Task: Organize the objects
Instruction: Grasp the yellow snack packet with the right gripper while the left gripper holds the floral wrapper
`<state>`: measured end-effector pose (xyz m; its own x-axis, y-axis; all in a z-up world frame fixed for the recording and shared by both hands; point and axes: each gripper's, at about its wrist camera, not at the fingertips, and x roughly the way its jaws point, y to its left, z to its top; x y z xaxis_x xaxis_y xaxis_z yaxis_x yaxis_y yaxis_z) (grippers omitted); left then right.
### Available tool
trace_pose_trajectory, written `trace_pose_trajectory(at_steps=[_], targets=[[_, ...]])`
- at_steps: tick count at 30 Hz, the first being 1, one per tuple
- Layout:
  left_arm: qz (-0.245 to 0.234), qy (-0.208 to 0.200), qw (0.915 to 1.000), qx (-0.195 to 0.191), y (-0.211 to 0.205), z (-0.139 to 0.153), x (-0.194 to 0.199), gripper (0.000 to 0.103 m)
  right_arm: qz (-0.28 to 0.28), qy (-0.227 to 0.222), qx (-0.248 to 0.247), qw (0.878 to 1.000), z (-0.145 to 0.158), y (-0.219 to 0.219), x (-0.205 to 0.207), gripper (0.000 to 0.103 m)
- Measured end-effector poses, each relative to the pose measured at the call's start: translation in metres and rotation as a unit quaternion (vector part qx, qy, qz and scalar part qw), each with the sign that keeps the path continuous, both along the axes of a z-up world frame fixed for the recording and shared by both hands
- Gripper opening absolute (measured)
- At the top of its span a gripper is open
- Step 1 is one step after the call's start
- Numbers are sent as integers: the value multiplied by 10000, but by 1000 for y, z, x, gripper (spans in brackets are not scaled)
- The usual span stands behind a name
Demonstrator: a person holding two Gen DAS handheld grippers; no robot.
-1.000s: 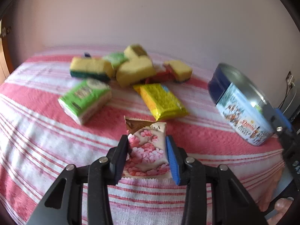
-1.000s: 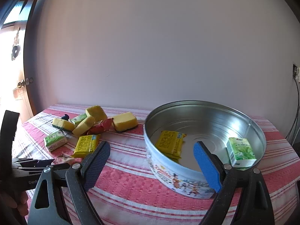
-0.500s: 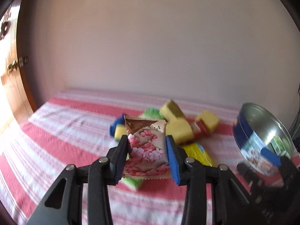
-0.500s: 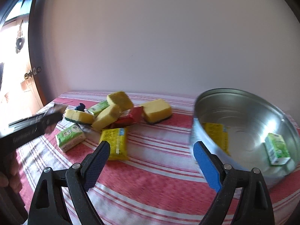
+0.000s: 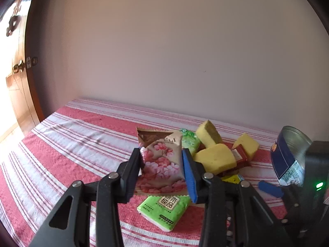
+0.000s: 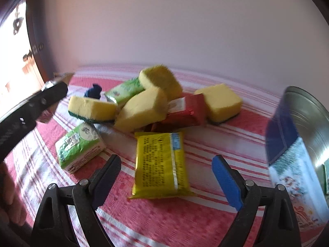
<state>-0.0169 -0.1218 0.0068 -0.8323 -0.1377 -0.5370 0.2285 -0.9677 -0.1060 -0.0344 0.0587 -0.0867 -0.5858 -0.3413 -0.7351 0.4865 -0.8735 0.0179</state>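
Observation:
My left gripper (image 5: 162, 164) is shut on a pink flower-print snack packet (image 5: 161, 160) and holds it lifted above the striped cloth. Below it lies a green tissue pack (image 5: 164, 210). My right gripper (image 6: 165, 177) hangs over a yellow packet (image 6: 160, 162) that lies flat between its fingers; the jaws are closing and the pads are clear of the packet. Behind it sit several yellow sponges (image 6: 144, 109), a red packet (image 6: 183, 113) and green tissue packs (image 6: 80, 146). The round metal tin (image 6: 298, 135) stands at the right edge.
A red and white striped cloth (image 5: 72, 144) covers the table, with a plain wall behind. A wooden door (image 5: 18, 86) is at the far left. The left gripper's arm (image 6: 26, 113) crosses the left side of the right wrist view, with a hand (image 6: 10, 195) below it.
My left gripper rose with the flower packet, away from the cloth. My right gripper swung left from over the tin to over the yellow packet, sank lower, and its jaws narrowed slightly.

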Motion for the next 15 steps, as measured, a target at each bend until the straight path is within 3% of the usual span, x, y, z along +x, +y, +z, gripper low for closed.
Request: trace_pose_trajectory(at_steps=[1,2,6,11,15], targets=[[-1,-11,10000,48,-1,-1,0,40,46,-85,126,9999,-4,-5,-2,84],[-7,-16,9999,100,-2,-1,0,40,101,-211,209,9995,-8,-7,-4,72],[-59,-3,9996,266,-2,-3,-1,40,116,-206,188,9995,-8,-3,-1,54],[-95,245,9993,265,-1,-1,2,40,142,-256,-182,9994,-6,17,6,53],[-152,444,9984,321,3,1,7,40,136,159,-701,9973,15,55,21,53]])
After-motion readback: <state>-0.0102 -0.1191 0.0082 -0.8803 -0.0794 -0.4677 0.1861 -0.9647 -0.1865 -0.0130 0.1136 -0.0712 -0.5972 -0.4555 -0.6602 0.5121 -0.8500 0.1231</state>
